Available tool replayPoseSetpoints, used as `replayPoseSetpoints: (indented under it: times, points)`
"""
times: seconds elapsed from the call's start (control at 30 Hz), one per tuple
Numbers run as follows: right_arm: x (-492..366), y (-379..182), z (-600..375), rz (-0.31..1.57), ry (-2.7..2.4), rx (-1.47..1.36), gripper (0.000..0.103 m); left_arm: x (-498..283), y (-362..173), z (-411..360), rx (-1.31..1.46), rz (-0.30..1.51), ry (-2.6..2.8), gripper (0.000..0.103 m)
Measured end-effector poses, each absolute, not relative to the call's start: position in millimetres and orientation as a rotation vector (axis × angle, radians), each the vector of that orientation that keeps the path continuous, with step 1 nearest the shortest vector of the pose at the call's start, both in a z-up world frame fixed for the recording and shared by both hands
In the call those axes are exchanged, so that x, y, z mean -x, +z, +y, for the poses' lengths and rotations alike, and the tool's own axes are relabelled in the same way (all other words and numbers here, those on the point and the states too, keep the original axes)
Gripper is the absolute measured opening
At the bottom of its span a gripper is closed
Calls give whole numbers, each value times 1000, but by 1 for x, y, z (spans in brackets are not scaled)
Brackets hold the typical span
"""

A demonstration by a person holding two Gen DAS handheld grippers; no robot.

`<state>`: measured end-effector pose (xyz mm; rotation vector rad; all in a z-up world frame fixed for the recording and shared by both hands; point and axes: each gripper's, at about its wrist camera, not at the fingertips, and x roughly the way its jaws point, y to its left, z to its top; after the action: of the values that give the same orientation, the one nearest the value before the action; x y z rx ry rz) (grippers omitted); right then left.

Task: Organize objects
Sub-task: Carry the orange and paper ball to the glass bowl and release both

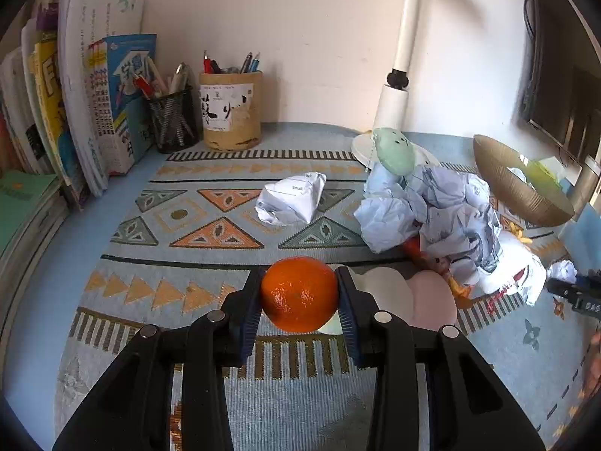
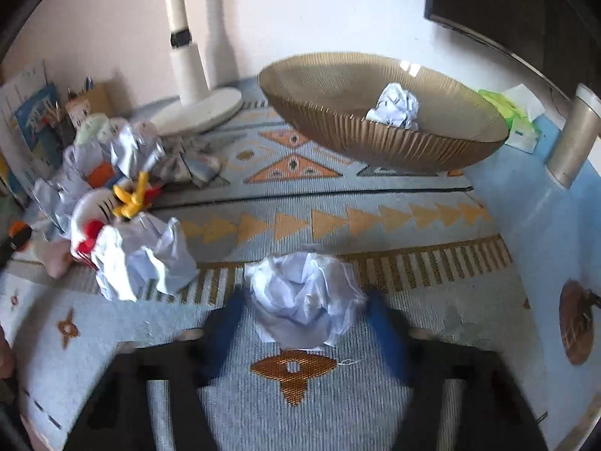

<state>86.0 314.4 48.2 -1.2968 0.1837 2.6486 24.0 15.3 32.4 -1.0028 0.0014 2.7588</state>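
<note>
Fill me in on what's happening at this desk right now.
A person with two handheld grippers is tidying a cluttered desk. The left gripper is shut on an orange. The right gripper straddles a crumpled paper ball, jaws apart, blurred. Another paper ball lies in the gold bowl.

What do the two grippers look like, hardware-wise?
The left gripper has black angular linkage arms with round silver pivot pins and dark blue ribbed pads on the fingers. The right gripper is motion-blurred but has the same black frame and blue pads. No cables, markings, sleeves visible.
</note>
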Motion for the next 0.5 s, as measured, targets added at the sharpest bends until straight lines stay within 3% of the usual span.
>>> replayPoseSetpoints:
  times: [0.1,0.27,0.5]
  points:
    - [-95,62,322,253,2712,1246,51,-25,42,24,1039,31,2734,34]
    - [-106,113,362,408,2730,1161,52,-46,126,84,776,68,2626,34]
    - [-74,157,432,488,2672,986,53,13,162,242,814,170,2407,34]
